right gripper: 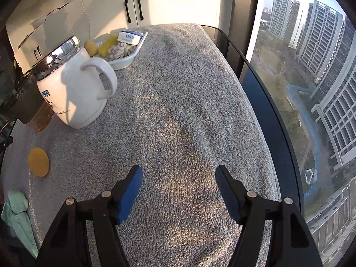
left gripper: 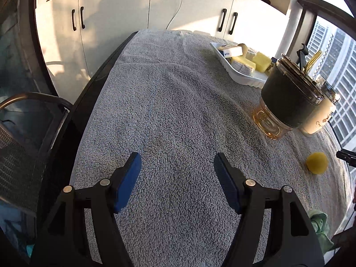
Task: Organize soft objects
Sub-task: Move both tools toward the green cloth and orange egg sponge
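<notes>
A white tray [left gripper: 239, 73] at the far side of the grey towel holds a tissue pack [left gripper: 230, 50], yellow sponges [left gripper: 262, 61] and a grey-faced sponge [left gripper: 243, 66]. In the right wrist view the tray [right gripper: 124, 63] also holds a knotted rope [right gripper: 121, 50]. A round yellow sponge [left gripper: 317, 162] lies loose on the towel; it also shows in the right wrist view [right gripper: 38, 161]. A pale green cloth [right gripper: 19, 213] lies at the near edge. My left gripper [left gripper: 178, 169] is open and empty above the towel. My right gripper [right gripper: 179, 180] is open and empty too.
A dark-sleeved amber glass jar [left gripper: 287, 100] and a white lidded mug [right gripper: 73, 89] stand between the tray and the loose sponge. The grey towel [left gripper: 173, 102] covers a dark table. A chair [left gripper: 26, 138] stands left. A window [right gripper: 311, 89] runs along the right.
</notes>
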The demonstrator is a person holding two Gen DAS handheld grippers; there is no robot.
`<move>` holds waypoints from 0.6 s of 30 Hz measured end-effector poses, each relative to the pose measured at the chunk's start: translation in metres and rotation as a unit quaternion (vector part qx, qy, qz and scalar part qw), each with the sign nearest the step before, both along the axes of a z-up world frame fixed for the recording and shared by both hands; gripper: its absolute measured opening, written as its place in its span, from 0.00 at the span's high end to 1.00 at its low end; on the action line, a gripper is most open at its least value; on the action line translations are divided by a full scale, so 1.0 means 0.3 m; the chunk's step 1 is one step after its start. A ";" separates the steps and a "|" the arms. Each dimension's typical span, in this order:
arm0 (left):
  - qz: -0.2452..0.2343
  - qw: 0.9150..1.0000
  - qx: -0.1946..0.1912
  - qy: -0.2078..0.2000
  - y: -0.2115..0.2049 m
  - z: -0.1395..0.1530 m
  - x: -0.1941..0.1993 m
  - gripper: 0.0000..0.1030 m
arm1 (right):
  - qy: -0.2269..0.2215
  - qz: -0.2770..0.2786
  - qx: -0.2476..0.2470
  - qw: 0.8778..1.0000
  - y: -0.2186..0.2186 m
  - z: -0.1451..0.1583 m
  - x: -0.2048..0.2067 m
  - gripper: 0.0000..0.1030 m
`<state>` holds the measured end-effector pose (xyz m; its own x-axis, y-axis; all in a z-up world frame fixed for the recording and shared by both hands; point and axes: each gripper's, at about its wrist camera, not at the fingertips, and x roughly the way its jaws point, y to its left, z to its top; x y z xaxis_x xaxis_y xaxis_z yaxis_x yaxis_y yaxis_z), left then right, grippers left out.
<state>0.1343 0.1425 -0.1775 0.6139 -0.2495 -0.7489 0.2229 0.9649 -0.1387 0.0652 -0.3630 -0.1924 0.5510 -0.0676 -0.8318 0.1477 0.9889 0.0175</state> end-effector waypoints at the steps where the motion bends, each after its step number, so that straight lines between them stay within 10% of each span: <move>1: -0.001 1.000 0.001 -0.002 0.000 0.002 -0.018 0.36 | -0.002 0.001 -0.002 1.000 0.011 0.003 -0.013 0.31; 18: -0.040 0.999 0.010 -0.012 -0.076 -0.002 -0.285 0.36 | -0.016 0.056 0.019 0.998 0.276 -0.008 -0.145 0.28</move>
